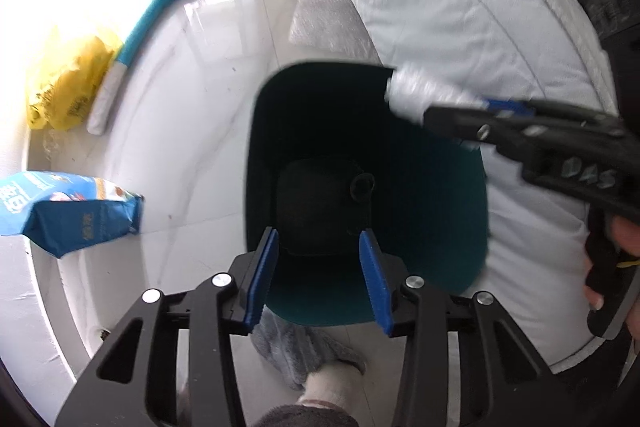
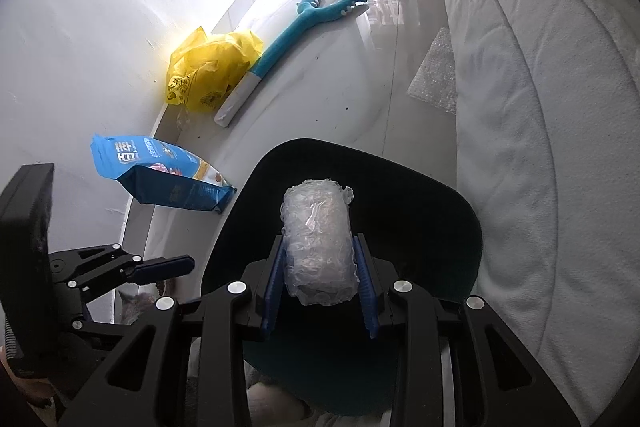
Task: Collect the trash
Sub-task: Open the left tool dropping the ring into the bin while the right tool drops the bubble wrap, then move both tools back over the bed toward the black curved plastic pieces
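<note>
My left gripper [image 1: 319,269], black with blue pads, points steeply down, its jaws parted and empty. My right gripper [image 2: 319,281] tilts down beside it, jaws clamped on a crumpled roll of clear bubble wrap [image 2: 318,241].

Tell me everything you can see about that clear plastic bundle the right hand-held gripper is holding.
The bundle is a roll of crumpled clear plastic film, like bubble wrap, cloudy and wrinkled, with a ragged end pointing away from the camera. It sits lengthwise between the blue pads of the right hand-held gripper, which press on its two sides. It hangs over the open mouth of the dark teal bin, not touching it. In the left wrist view it shows as a blurred white lump at the bin's rim.
</note>
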Demonstrator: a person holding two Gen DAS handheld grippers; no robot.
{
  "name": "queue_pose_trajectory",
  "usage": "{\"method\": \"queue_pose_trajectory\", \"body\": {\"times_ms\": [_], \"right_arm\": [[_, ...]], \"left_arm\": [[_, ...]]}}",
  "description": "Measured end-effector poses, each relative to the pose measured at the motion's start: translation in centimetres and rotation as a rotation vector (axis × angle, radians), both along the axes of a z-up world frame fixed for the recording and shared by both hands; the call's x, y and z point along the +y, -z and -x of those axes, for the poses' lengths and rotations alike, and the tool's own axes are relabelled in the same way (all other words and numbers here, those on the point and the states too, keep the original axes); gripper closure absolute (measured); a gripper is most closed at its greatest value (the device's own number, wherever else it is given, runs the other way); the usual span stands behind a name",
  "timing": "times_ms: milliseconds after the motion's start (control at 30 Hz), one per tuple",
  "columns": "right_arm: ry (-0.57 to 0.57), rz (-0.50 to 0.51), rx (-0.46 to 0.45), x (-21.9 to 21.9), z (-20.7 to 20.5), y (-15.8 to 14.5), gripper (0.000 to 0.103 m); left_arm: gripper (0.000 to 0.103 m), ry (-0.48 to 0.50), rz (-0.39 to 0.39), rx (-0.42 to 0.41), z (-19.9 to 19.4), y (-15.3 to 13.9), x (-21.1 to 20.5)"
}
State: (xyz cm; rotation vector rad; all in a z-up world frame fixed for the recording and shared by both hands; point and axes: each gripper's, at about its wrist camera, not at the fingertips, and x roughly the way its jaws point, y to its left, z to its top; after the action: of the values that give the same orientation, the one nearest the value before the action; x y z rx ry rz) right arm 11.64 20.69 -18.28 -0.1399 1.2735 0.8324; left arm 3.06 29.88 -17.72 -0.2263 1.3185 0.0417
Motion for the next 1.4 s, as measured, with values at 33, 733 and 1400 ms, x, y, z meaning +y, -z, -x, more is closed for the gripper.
{"method": "queue_pose_trajectory", "body": {"times_ms": [33, 733, 1400], "right_arm": [[0.001, 0.006, 0.005, 0.1, 0.0, 0.3, 0.069], [-0.031, 0.178, 0.054, 2.1, 1.1, 6.2, 0.066], [-0.096, 0.024, -0.115, -1.1, 3.5, -3.5, 0.027]], "left_arm": [[0.058, -0.005, -0.008, -0.016, 0.0, -0.4, 0.1], [0.047, -0.062, -0.156, -0.461, 0.9, -10.8, 0.7], [0.012, -0.031, -0.314, -0.782, 2.0, -19.6, -4.8]]}}
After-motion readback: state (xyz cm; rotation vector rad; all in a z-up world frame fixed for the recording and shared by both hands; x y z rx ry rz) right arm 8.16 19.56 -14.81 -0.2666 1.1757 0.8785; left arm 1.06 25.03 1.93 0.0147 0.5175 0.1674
